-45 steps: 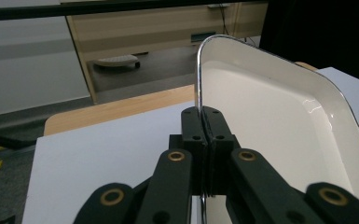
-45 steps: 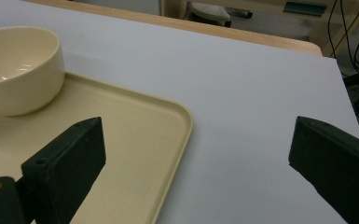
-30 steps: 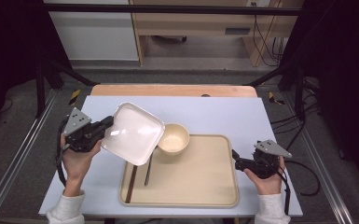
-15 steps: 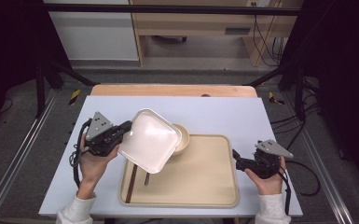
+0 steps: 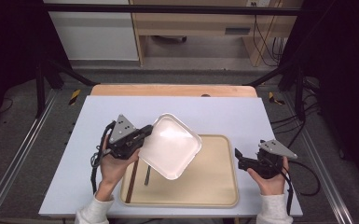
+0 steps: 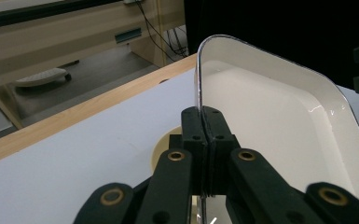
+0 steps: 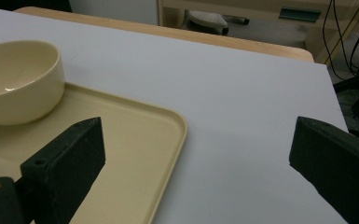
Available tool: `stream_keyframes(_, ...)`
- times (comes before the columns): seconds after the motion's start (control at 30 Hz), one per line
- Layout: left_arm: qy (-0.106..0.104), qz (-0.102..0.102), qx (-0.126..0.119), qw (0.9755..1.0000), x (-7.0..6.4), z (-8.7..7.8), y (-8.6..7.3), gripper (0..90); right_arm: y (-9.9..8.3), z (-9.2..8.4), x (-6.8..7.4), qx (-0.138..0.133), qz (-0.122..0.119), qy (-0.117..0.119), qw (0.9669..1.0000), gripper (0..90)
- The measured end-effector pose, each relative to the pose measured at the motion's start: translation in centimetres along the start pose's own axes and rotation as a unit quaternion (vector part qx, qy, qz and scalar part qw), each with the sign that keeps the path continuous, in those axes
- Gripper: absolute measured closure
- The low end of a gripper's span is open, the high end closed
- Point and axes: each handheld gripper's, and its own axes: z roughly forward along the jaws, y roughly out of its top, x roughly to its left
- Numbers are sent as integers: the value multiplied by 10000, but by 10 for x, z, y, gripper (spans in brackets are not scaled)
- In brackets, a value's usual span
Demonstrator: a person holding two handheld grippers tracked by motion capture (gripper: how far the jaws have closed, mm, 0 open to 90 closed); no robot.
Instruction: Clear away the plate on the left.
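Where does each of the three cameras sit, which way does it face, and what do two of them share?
High view: above the person's side, looking forward and down on the table; both forearms, left hand-held gripper and right hand-held gripper show.
Left gripper view: along shut jaws pinching the white plate rim.
Right gripper view: between open jaws, over tray and bowl.
Shared: high and left gripper views both show the plate.

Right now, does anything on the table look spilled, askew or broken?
Nothing spilled or broken. The white square plate hangs tilted over the tray, pinched at its rim by the left gripper, and it covers the bowl from above.
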Motion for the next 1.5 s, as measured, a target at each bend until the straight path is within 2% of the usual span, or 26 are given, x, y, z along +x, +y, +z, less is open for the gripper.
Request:
stream_keyframes(0.2, -141, 16, 75, 9999, -16, 15, -4, 890, 0, -1, -1, -6, 27, -10, 10000, 39)
stream_keyframes(0.3, -124, 119, 165, 9997, -23, 22, -7, 890, 1, -2, -2, -35, 26, -18, 10000, 39)
stream_keyframes(0.47, -233, 71, 231, 9994, -32, 33, -12, 890, 1, -5, -4, -74, 61, -39, 9999, 41)
stream_keyframes(0.6, -202, 116, 340, 9992, -39, 42, -18, 890, 2, -6, -5, -76, 71, -48, 9999, 40)
stream_keyframes(0.97, -389, 28, 537, 9978, -57, 67, -28, 890, 2, -8, -7, -125, 92, -54, 9999, 40)
stream_keyframes(1.1, -418, 67, 628, 9971, -65, 75, -31, 890, 3, -8, -6, -126, 101, -44, 9999, 40)
stream_keyframes(1.37, -490, 0, 758, 9959, -74, 88, -39, 890, 3, -10, -7, -158, 95, -39, 9998, 40)
stream_keyframes(1.5, -552, -110, 795, 9952, -75, 93, -42, 890, 4, -10, -6, -156, 92, -28, 9998, 40)
